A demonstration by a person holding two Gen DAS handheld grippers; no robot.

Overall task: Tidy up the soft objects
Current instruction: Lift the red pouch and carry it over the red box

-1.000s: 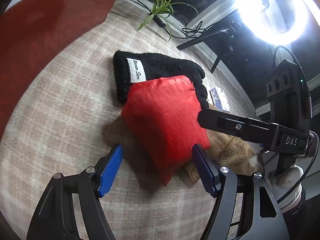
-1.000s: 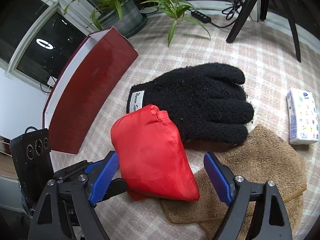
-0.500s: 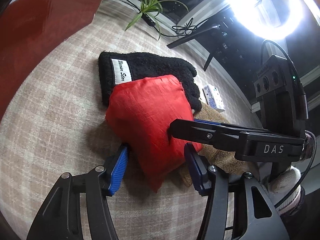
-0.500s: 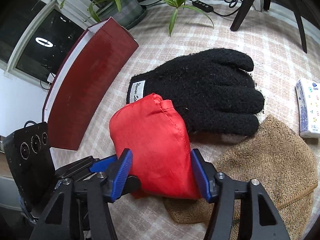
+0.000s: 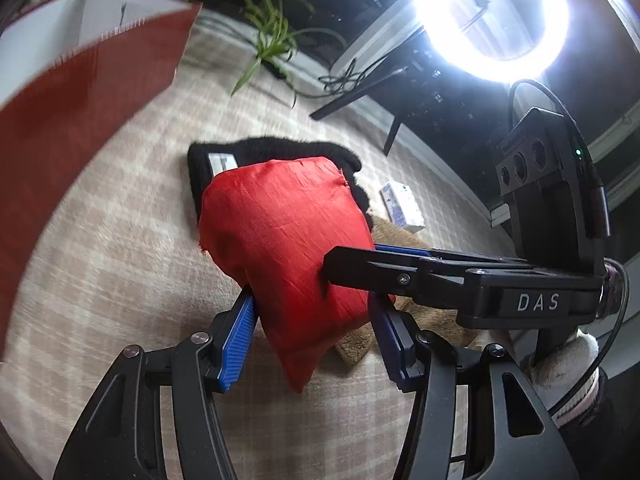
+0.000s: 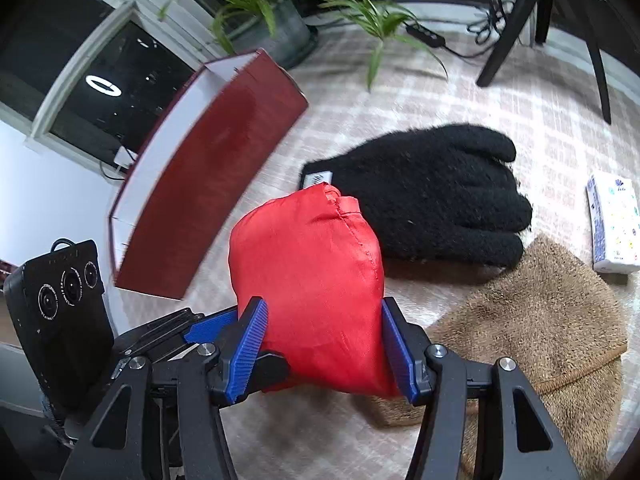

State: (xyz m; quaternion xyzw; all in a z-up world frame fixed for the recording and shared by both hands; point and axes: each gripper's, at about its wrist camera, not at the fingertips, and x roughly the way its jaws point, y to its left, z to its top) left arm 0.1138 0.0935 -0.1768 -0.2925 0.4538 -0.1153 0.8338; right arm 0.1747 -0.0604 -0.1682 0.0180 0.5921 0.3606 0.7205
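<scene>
A stuffed red fabric pouch (image 5: 288,232) (image 6: 308,264) hangs a little above the checked cloth, pinched from two sides. My left gripper (image 5: 312,332) is shut on its lower part, blue pads pressed into the fabric. My right gripper (image 6: 324,348) is shut on it too, and one of its fingers (image 5: 400,272) crosses the left wrist view from the right. Behind the pouch lies a black knitted glove (image 6: 432,192) (image 5: 280,148) with a white label. A brown knitted hat (image 6: 540,320) (image 5: 394,236) lies flat to the right.
An open dark-red box (image 6: 208,208) (image 5: 80,120) stands on the left. A small tissue pack (image 6: 614,224) (image 5: 402,206) lies at the far right. A potted plant (image 6: 260,0), cables and black stand legs (image 6: 560,20) line the back; a ring light (image 5: 492,20) glares.
Both grippers stood open around the red pouch, then closed on it. The pouch has since risen off the cloth, away from the hat and glove.
</scene>
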